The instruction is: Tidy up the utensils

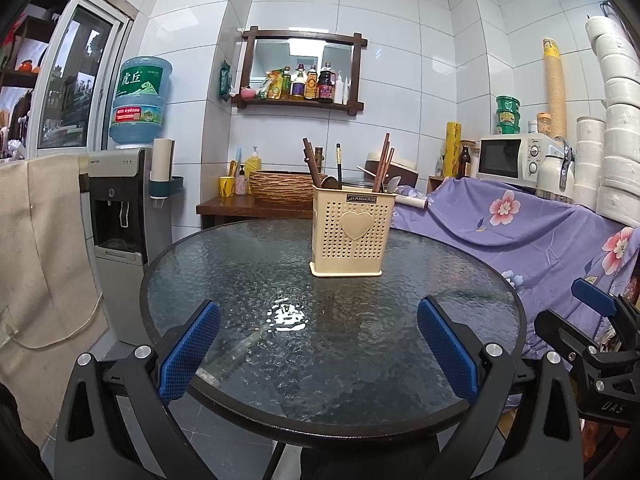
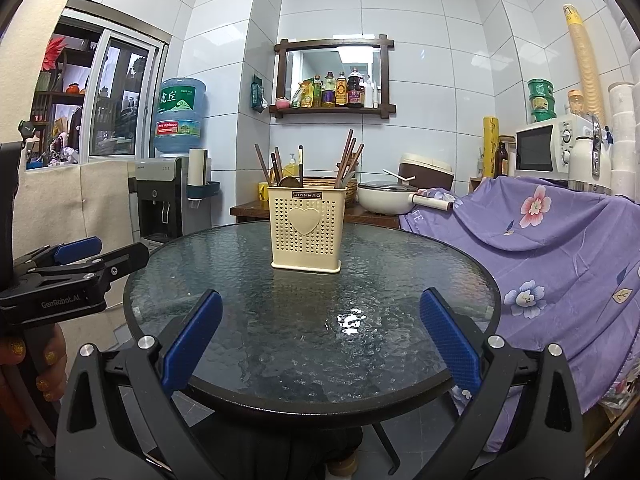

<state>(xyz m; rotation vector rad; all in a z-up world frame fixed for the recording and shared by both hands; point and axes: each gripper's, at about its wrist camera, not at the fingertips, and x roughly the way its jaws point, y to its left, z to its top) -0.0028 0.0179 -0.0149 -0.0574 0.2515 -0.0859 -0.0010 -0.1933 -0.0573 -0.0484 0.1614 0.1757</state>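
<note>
left gripper (image 1: 318,348): jaws stood wide, nothing between the blue pads; hovered over the near edge of the bench, well short of the holder.
right gripper (image 2: 320,346): also wide and empty, same height and stand-off, just beside the left one.
bench (image 2: 420,280): round glass top, bare apart from the holder; a glare patch lay near its middle.
utensil holder (image 2: 306,232): cream perforated box with a heart on the front, upright toward the far side of the bench, well apart from both grippers.
utensils: brown chopsticks (image 2: 347,160) leaned in the right compartment, more sticks plus a black one (image 2: 300,162) in the left, spoon bowls showed at the rim; nothing lay loose on the glass.
stage (judgement): looked either finished or not begun; could not tell which.
how to do it well (judgement): any next reach should come from above, pinch one stick high on its shaft, lift straight up, and steady the light holder with the other gripper so it would not tip or slide on the glass.
background: purple floral cloth (image 2: 560,248) to the right, water dispenser (image 2: 168,184) to the left.
</note>
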